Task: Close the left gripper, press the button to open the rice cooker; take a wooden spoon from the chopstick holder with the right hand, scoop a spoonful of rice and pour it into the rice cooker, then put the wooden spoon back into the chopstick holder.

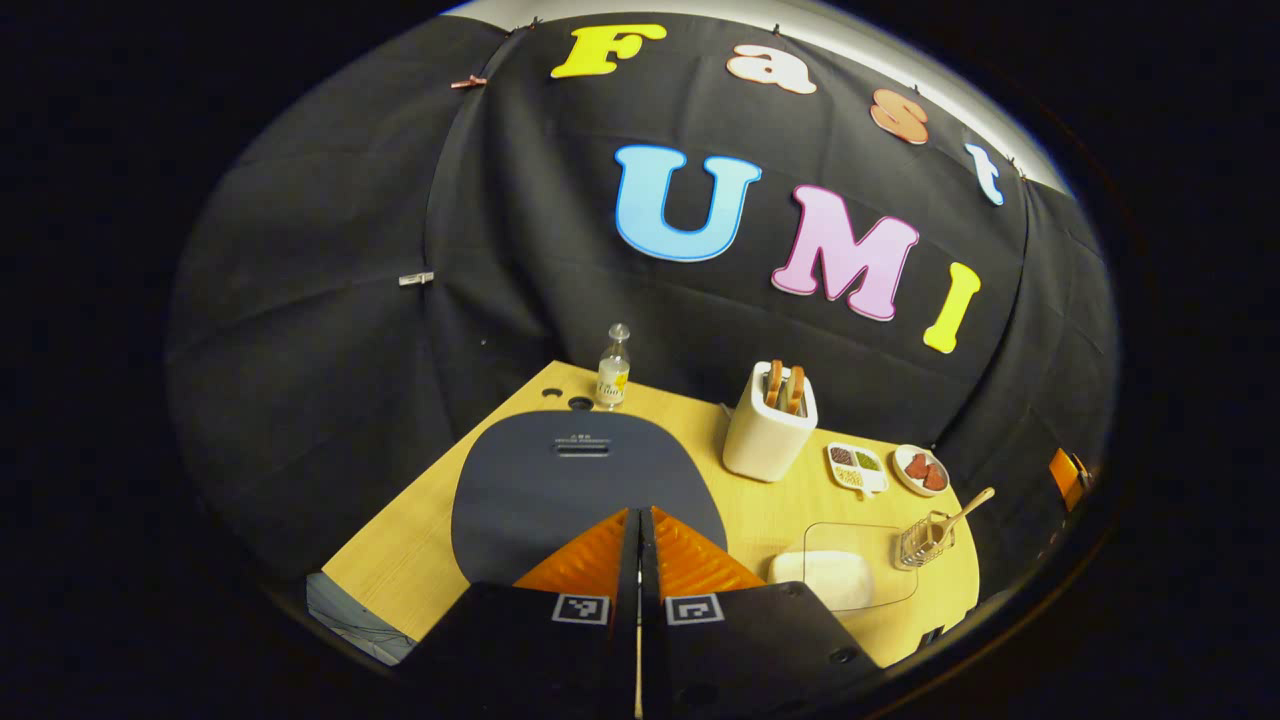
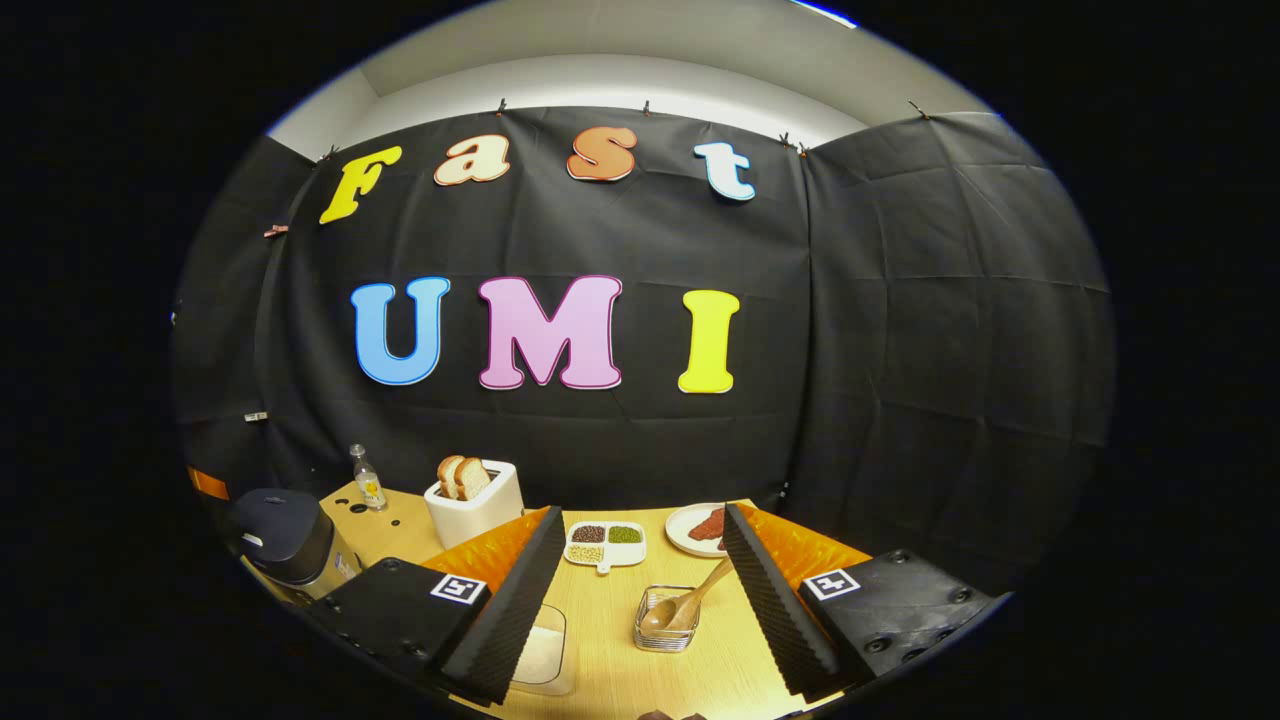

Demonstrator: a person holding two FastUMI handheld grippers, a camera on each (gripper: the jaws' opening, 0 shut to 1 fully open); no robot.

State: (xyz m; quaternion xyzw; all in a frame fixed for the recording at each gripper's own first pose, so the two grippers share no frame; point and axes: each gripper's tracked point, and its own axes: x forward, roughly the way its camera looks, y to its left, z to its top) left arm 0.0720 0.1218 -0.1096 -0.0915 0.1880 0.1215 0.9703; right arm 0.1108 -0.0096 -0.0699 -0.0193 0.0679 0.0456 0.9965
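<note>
Dark grey plastic, the lid of the rice cooker (image 1: 585, 480) is sitting shut directly under the left gripper (image 1: 640, 525), whose two fingers are pressing flat against each other with nothing between them. That closed tip is hovering above the lid and pointing toward the release button (image 1: 582, 447) near the lid's far edge, so the step in hand looks like the first one: fingers closed, button not yet pressed. The next move is calling for a short push forward and down, landing the joined tip squarely on that button until the lid pops.

The right gripper (image 2: 640, 590) is waiting with its jaws spread wide and empty, well above the wooden table (image 2: 610, 610). Between its fingers, farther off, the wire chopstick holder (image 2: 665, 625) is standing with the wooden spoon (image 2: 690, 600) leaning in it, handle tilted up to the right (an easy part to pinch, I judge). Just left of the holder, a clear container of rice (image 2: 540, 655) is resting on the table; in the right gripper view the cooker is sitting at the far left edge, beside a toaster (image 2: 475, 505) holding bread.
</note>
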